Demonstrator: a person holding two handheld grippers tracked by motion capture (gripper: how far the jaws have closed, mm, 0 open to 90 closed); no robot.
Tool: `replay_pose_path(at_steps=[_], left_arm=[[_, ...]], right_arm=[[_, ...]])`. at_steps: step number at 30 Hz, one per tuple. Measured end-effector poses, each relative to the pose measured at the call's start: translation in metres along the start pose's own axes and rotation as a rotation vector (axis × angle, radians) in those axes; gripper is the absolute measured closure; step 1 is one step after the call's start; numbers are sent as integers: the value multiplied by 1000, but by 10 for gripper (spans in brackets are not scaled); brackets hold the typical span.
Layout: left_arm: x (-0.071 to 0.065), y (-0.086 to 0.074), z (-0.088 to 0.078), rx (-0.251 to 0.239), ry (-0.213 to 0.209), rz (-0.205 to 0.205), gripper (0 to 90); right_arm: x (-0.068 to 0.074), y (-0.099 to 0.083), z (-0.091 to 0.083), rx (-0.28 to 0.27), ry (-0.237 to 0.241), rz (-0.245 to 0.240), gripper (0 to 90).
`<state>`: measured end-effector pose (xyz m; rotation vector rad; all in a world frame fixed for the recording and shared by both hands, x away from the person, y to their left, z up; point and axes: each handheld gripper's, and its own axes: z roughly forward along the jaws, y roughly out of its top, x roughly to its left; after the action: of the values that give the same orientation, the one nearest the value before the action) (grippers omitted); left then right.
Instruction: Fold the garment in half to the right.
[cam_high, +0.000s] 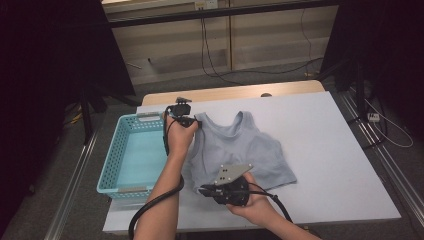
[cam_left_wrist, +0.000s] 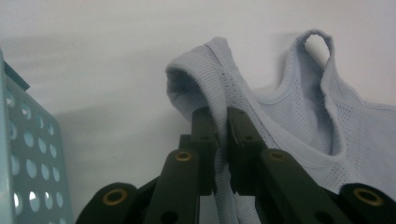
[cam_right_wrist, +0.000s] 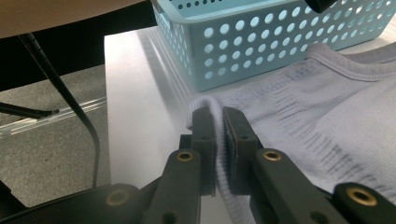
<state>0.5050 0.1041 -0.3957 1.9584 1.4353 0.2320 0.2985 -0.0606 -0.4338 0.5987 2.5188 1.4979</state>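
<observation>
Grey-blue tank top (cam_high: 240, 152) lies flat on the white table (cam_high: 330, 165), near the table's centre, its straps toward twelve o'clock and its hem toward six o'clock as seen in the high view. At nine o'clock from the garment stands a light-blue perforated basket (cam_high: 111, 165), its right wall just beside the top's left edge. The left gripper (cam_high: 196, 121), held in the person's left hand (cam_high: 179, 137), sits at about eleven o'clock on the garment, at the left shoulder strap. In the left gripper view its two black jaws are drawn nearly together, with a fold of the ribbed strap (cam_left_wrist: 205, 77) pinched between the pads; the strap rises in a loop above the jaw tips, and the second strap (cam_left_wrist: 322, 44) stands at about one o'clock. The right gripper (cam_high: 204, 189), carried in the right hand (cam_high: 252, 200) and topped by a grey three-cornered plate (cam_high: 232, 173), lies at about seven o'clock on the garment, at the lower left corner of the hem. In the right gripper view its jaws are likewise almost closed, clamping the ribbed hem edge (cam_right_wrist: 205, 103) between the pads, with the basket at twelve o'clock beyond the cloth. Black cables trail from both grippers toward the near table edge.
</observation>
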Motion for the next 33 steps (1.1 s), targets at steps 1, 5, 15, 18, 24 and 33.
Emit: replay_pose_path(at_steps=[1,5,15,18,24,33], left_arm=[[0,0,0,0,2,-3,826],[1,-1,-1,3,7,-1,826],[2,0,-7,3,24,-1,826],[4,0,-9,12,41,13,826],[5,0,-12,5,45,-1,826],[8,0,-15,12,60,1,826]], right_arm=[[0,0,0,2,1,-2,846],[1,1,0,-1,3,-2,846],[2,3,3,-4,17,-10,846],[3,4,3,-7,23,-14,846],[3,6,5,-8,29,-18,846],[5,9,5,-19,38,-19,846]])
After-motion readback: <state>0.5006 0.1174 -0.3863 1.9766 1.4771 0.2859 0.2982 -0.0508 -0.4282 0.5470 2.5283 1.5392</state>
